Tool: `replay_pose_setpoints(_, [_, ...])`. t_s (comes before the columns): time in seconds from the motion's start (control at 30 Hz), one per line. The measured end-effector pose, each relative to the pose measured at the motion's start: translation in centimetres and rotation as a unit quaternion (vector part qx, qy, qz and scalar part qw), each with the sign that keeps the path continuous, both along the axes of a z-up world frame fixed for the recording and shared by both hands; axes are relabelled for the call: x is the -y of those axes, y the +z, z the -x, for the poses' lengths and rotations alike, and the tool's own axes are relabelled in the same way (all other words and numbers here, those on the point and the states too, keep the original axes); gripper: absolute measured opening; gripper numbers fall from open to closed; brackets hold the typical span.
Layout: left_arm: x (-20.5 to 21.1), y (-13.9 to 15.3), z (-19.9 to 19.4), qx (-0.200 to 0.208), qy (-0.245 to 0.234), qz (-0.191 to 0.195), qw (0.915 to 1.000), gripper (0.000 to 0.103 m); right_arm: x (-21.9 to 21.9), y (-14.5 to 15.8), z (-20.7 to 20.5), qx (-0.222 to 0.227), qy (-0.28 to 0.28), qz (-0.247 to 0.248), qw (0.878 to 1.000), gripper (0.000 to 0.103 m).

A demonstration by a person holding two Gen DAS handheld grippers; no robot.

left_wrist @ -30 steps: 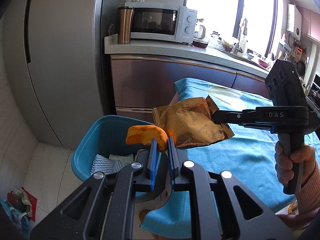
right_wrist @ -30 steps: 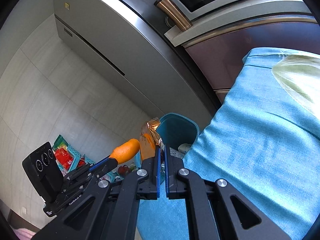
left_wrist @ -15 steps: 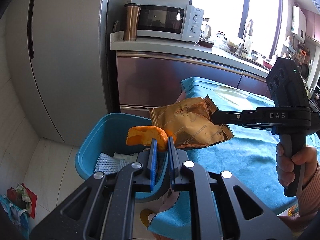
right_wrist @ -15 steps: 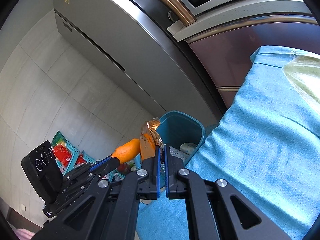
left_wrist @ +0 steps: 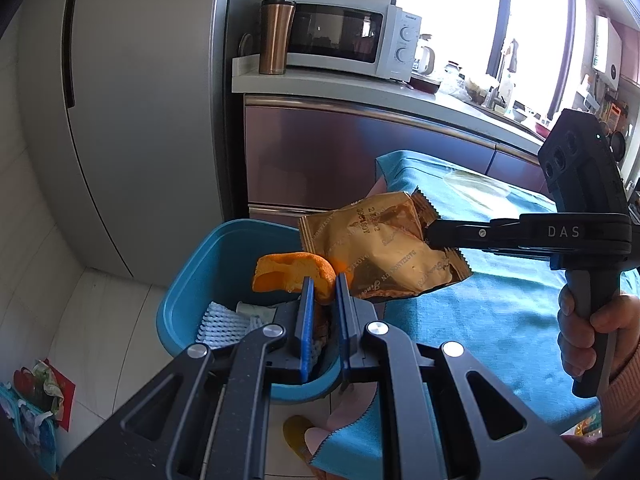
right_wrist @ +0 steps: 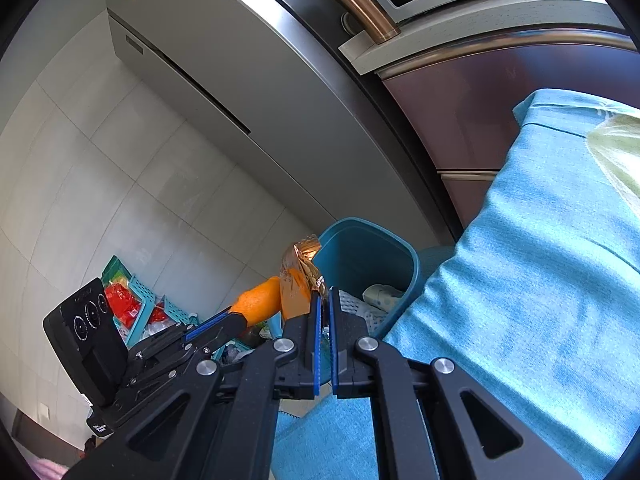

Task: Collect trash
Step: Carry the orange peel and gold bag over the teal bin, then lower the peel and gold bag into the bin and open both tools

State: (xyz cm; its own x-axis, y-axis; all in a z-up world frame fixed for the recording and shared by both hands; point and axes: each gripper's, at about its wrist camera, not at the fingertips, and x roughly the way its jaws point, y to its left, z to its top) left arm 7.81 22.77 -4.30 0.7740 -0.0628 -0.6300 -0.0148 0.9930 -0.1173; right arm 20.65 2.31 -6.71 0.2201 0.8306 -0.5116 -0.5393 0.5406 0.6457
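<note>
My left gripper (left_wrist: pixel 323 287) is shut on a piece of orange peel (left_wrist: pixel 294 272), held over the near rim of the blue bin (left_wrist: pixel 208 264). My right gripper (left_wrist: pixel 430 234) is shut on the corner of a gold snack wrapper (left_wrist: pixel 384 256), which hangs just right of the peel above the bin's right edge. In the right wrist view the right gripper (right_wrist: pixel 325 298) pinches the wrapper (right_wrist: pixel 298 280) edge-on, with the peel (right_wrist: pixel 258 300) and left gripper (right_wrist: pixel 230 318) to its left and the bin (right_wrist: pixel 372 248) behind. White paper and mesh trash (left_wrist: pixel 222 318) lies inside the bin.
The table with a blue cloth (left_wrist: pixel 500 312) stands right of the bin, a clear plastic piece (left_wrist: pixel 476 184) on its far end. Behind are a steel fridge (left_wrist: pixel 140 100) and a counter with a microwave (left_wrist: pixel 340 40) and copper tumbler (left_wrist: pixel 274 36). Baskets of packets (right_wrist: pixel 132 300) sit on the floor.
Both grippers have edged leftward toward the bin with their loads; the wrapper now hangs closer over the bin's right rim. Both grips are unchanged.
</note>
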Motion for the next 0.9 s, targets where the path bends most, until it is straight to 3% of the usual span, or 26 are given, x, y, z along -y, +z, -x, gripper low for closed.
replay_pose_setpoints(0.9, [-2.8, -5.9, -4.9, -0.066, 0.050, 0.032, 0.9960, 0.011, -7.1, -2.6, -1.1, -0.004, 0.034, 0.091, 0.995, 0.005])
